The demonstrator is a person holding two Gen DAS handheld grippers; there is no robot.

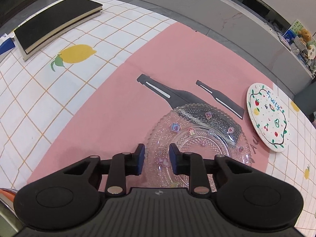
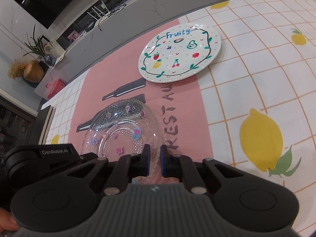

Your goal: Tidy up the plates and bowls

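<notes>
Clear glass plate (image 1: 197, 138) with beaded texture and small coloured stickers sits on the pink placemat (image 1: 110, 106), partly over the larger of two printed black bottle silhouettes. Both grippers are at its near rim.

Left gripper (image 1: 157, 158): jaws moderately apart, blue pads either side of the plate's left near edge; rim passes between them, but contact cannot be told. Not clamped.

Right gripper (image 2: 155, 161): jaws narrowly apart, with the plate's right near rim in the gap. Whether the pads actually pinch the glass cannot be told.

White ceramic plate (image 2: 180, 53), painted with fruit and the word "Fruity", lies flat beyond the glass plate, apart from it, straddling the placemat's far right corner and the tablecloth (image 2: 256, 75).

Tablecloth covers the bench: white squares, orange grid lines, printed lemons. A black-topped slab (image 1: 57, 19) rests at the bench's far left in the left wrist view.
</notes>
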